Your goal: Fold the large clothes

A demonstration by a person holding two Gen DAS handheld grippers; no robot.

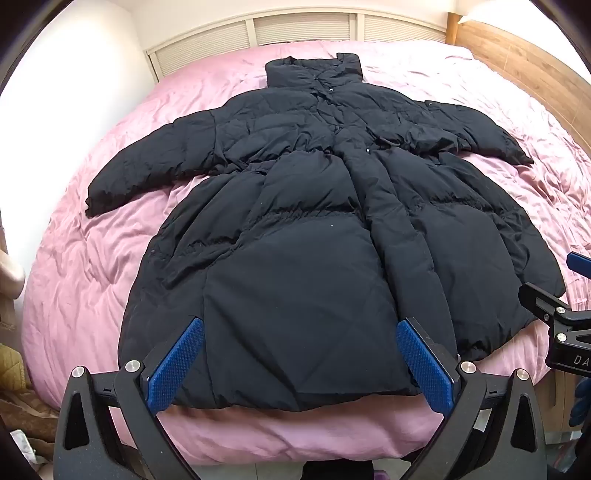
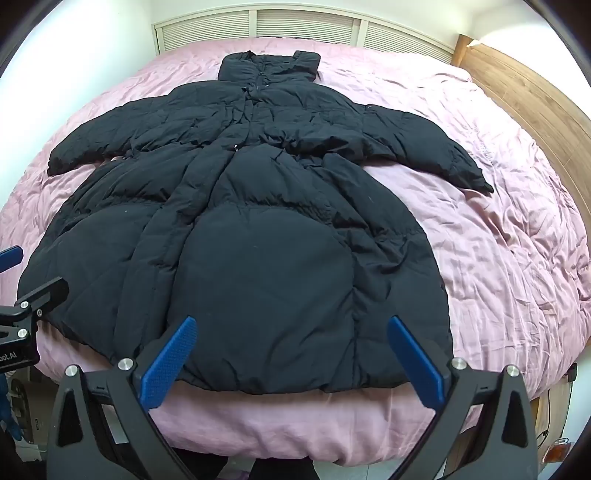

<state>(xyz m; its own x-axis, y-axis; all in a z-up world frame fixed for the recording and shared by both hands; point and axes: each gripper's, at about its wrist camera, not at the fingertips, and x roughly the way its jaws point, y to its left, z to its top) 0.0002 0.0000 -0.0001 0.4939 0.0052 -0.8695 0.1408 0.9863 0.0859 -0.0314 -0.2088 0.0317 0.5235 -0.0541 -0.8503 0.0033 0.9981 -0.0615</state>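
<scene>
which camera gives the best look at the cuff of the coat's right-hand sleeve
The right wrist view: the sleeve cuff lies well inside the frame against pink bedding. In the left wrist view that cuff sits nearer the distorted edge.

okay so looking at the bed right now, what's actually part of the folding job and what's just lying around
Part of the job:
black puffer coat, spread flat
left tool, open
right tool, open

Just there:
pink duvet under the coat
wooden headboard
louvred panels
</scene>
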